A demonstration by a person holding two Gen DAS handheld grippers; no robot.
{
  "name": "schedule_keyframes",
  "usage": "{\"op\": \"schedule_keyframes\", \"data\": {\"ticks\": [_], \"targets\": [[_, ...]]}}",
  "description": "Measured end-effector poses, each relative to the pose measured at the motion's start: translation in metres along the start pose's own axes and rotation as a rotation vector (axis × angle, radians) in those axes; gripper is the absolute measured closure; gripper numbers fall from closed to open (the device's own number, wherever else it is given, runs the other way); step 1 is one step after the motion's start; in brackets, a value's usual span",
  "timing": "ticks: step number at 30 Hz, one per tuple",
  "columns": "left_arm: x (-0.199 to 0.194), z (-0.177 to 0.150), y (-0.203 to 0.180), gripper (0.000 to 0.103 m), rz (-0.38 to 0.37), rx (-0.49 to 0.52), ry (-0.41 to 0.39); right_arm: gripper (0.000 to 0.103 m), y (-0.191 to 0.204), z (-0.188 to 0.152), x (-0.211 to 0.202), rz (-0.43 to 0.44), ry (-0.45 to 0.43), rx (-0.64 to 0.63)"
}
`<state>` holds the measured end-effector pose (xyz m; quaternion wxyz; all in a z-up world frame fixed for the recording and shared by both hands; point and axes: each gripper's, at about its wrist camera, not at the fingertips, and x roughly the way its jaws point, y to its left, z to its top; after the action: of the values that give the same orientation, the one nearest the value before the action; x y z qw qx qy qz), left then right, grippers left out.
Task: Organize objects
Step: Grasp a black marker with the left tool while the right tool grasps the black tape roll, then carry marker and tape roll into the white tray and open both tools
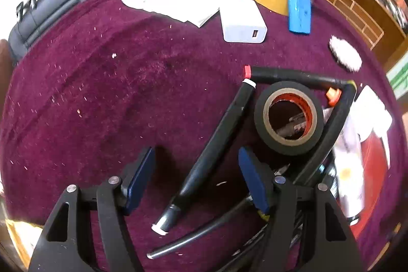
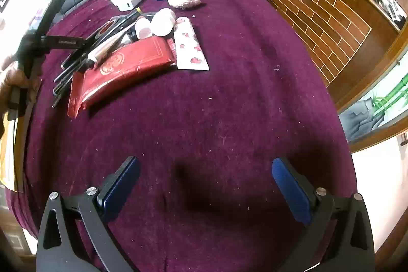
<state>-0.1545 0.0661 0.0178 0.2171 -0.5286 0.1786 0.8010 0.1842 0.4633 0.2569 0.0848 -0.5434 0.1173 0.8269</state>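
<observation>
Left gripper point(image 1: 196, 180) hovers with jaws spread around a black marker point(image 1: 216, 144) beside the tape roll point(image 1: 288, 116) — lined up for a grab, I'd guess. Right gripper point(image 2: 204, 185) sits spread over bare cloth point(image 2: 229, 93) — empty, probably waiting.
</observation>
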Motion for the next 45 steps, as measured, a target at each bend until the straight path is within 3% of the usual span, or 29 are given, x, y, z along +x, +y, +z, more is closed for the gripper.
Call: {"op": "schedule_keyframes", "data": {"ticks": [2, 4, 8, 14, 19, 22, 26, 31, 33, 36, 39, 41, 45], "targets": [[-0.007, -0.003, -0.004, 0.08, -0.009, 0.003, -0.011, 0.001, 0.003, 0.004, -0.002, 0.004, -0.005, -0.013], [-0.013, -0.008, -0.007, 0.09, -0.032, -0.004, -0.001, 0.001, 0.009, 0.009, -0.004, 0.009, -0.012, -0.034], [-0.029, -0.023, -0.001, 0.091, -0.088, -0.052, -0.014, 0.002, 0.026, 0.027, -0.008, 0.04, -0.027, -0.077], [-0.085, -0.06, 0.019, 0.091, -0.156, -0.157, -0.105, 0.002, 0.067, 0.069, -0.013, 0.117, -0.072, -0.182], [-0.132, -0.098, 0.034, 0.091, -0.205, -0.253, -0.179, 0.002, 0.121, 0.124, -0.008, 0.209, -0.099, -0.286], [-0.151, -0.122, 0.046, 0.091, -0.231, -0.305, -0.202, 0.004, 0.167, 0.151, 0.015, 0.187, -0.093, -0.401], [-0.167, -0.148, 0.055, 0.091, -0.228, -0.351, -0.221, 0.033, 0.208, 0.178, 0.054, 0.15, -0.025, -0.478], [-0.179, -0.175, 0.07, 0.091, -0.188, -0.374, -0.239, 0.045, 0.229, 0.198, 0.097, 0.043, 0.051, -0.483], [-0.182, -0.182, 0.076, 0.091, -0.185, -0.385, -0.244, 0.054, 0.231, 0.201, 0.113, -0.006, 0.08, -0.482], [-0.181, -0.191, 0.087, 0.091, -0.178, -0.39, -0.243, 0.063, 0.236, 0.202, 0.122, -0.062, 0.056, -0.496], [-0.179, -0.196, 0.099, 0.091, -0.179, -0.398, -0.238, 0.069, 0.238, 0.201, 0.122, -0.058, 0.038, -0.495], [-0.179, -0.199, 0.107, 0.091, -0.181, -0.4, -0.238, 0.088, 0.239, 0.2, 0.119, -0.035, 0.046, -0.486], [-0.178, -0.203, 0.123, 0.091, -0.194, -0.404, -0.24, 0.092, 0.228, 0.2, 0.106, 0.027, 0.063, -0.395]]}}
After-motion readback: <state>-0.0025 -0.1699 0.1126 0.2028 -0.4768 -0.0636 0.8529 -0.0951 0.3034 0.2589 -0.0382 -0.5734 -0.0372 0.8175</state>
